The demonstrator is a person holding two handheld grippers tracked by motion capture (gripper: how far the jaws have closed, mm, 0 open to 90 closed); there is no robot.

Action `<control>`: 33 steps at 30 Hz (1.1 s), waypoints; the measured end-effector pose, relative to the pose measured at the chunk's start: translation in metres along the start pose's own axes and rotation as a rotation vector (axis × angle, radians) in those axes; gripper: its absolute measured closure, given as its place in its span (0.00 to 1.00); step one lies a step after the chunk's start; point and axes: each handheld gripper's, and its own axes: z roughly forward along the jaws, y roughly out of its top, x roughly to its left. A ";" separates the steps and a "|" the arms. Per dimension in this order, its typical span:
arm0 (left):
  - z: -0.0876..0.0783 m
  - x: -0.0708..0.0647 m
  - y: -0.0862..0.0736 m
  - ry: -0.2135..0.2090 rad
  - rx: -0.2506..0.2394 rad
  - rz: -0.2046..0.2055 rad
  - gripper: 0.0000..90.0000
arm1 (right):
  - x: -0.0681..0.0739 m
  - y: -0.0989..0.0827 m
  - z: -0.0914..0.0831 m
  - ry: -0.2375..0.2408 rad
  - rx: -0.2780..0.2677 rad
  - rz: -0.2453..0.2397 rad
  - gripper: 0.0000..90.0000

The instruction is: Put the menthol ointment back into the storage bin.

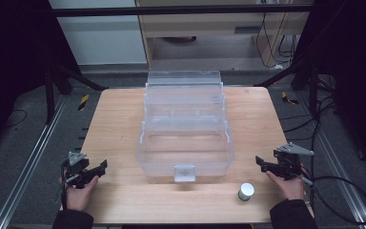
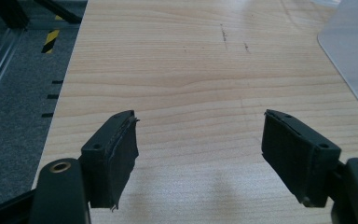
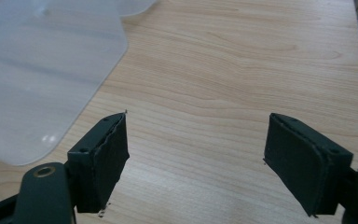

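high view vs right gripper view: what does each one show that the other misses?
High view alone: the small white-capped container near the table's front edge, the left gripper with jaws apart, both hands, the clear box's front latch. Right gripper view alone: a close look at the right gripper with its open jaws and worn pads, nothing between them. Both: the wooden table and the clear plastic box.

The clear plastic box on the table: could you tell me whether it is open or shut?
Open. In the high view the clear plastic box has its lid tilted back at the far side, and its tiered trays are exposed from above.
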 end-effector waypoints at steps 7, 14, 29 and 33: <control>-0.001 0.000 -0.001 -0.002 -0.004 -0.006 0.29 | 0.003 0.005 -0.005 0.024 0.026 -0.030 0.24; 0.000 -0.001 -0.001 -0.012 0.003 -0.003 0.29 | 0.009 0.016 -0.013 0.065 0.058 -0.065 0.24; 0.002 -0.003 -0.002 -0.015 0.025 0.020 0.30 | 0.039 0.052 -0.026 0.157 0.156 -0.232 0.23; 0.003 -0.003 -0.002 -0.015 0.031 0.031 0.30 | 0.046 0.059 -0.031 0.187 0.184 -0.273 0.24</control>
